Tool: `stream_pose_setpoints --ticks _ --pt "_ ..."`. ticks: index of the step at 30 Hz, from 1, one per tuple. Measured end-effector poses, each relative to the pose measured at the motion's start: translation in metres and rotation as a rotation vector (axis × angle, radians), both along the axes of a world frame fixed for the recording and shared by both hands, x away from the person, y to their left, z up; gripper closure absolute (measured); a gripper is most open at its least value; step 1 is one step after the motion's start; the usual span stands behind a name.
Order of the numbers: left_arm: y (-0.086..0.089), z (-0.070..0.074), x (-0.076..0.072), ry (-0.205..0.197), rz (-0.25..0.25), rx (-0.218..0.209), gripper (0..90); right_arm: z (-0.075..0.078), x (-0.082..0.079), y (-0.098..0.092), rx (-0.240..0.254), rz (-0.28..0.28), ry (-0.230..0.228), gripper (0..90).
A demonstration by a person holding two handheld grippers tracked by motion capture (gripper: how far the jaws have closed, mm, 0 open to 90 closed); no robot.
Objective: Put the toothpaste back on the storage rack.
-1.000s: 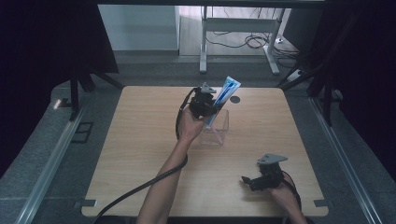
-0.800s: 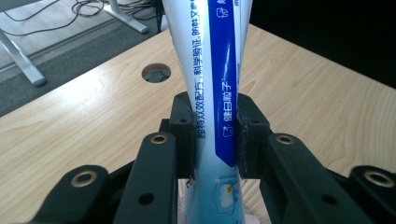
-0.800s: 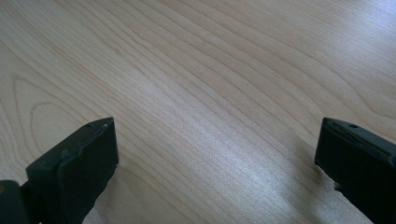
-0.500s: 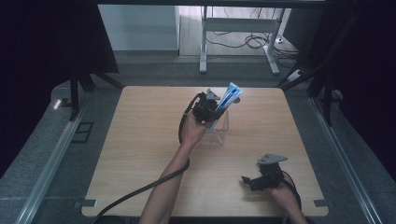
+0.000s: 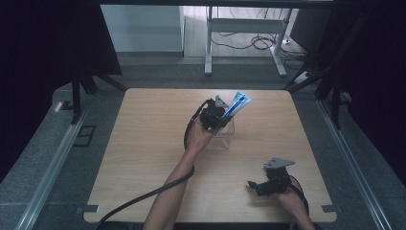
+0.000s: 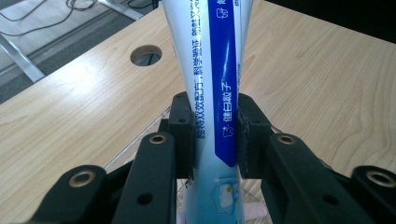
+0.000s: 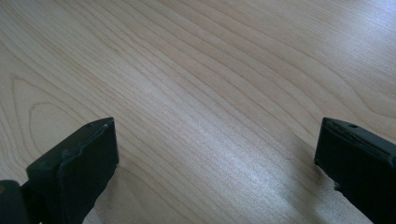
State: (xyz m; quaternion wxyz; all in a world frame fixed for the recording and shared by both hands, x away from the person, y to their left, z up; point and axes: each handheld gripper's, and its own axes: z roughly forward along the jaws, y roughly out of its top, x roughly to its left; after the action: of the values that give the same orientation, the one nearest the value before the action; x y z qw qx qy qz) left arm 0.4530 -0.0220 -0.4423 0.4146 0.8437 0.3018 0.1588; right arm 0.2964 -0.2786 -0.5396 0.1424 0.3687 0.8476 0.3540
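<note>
A clear plastic box (image 5: 225,135) stood right of the table's (image 5: 143,158) centre, directly under the tube. A round cable hole (image 6: 145,54) lay beyond it at 12 o'clock. Bare wood spread towards 9 o'clock. The left gripper (image 5: 214,117) clamped the blue-and-white toothpaste tube (image 5: 235,106), tilted towards 1 o'clock and lower over the box than a second earlier. The right gripper (image 5: 258,186) rested at 5 o'clock, jaws spread and empty.
</note>
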Motion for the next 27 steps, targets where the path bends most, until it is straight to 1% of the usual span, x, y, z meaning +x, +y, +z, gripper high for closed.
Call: stream_pose_setpoints --ticks 4,8,11,16,21,24,26,27 --pt "0.0009 -0.0005 -0.0006 0.001 0.0 0.008 71.4 0.001 -0.0003 -0.0004 0.009 -0.003 -0.004 0.0" --pt "0.0028 -0.0008 -0.0012 0.015 0.0 0.004 71.1 0.0007 -0.0002 -0.0003 0.005 -0.001 -0.004 0.0" --pt "0.003 -0.0007 -0.0025 0.012 -0.002 0.016 70.8 0.0009 -0.0003 -0.0001 0.006 -0.003 -0.004 0.0" --pt "0.0045 -0.0011 -0.0037 0.02 -0.005 0.039 70.4 0.0008 -0.0004 0.0 0.004 -0.002 -0.004 0.0" --pt "0.0061 -0.0025 -0.0055 0.029 -0.008 0.043 69.9 0.0007 -0.0003 0.0002 0.002 0.001 -0.002 0.0" --pt "0.0067 -0.0042 -0.0063 0.037 -0.01 0.053 69.5 0.0008 -0.0005 0.0003 0.002 0.0 -0.003 0.0" --pt "0.0081 -0.0049 -0.0072 0.039 -0.015 0.048 69.4 0.0007 -0.0005 0.0004 0.002 0.001 -0.002 0.0" --pt "0.0081 -0.005 -0.0078 0.037 -0.017 0.052 69.4 0.0006 -0.0004 0.0005 0.001 0.001 -0.001 0.0"
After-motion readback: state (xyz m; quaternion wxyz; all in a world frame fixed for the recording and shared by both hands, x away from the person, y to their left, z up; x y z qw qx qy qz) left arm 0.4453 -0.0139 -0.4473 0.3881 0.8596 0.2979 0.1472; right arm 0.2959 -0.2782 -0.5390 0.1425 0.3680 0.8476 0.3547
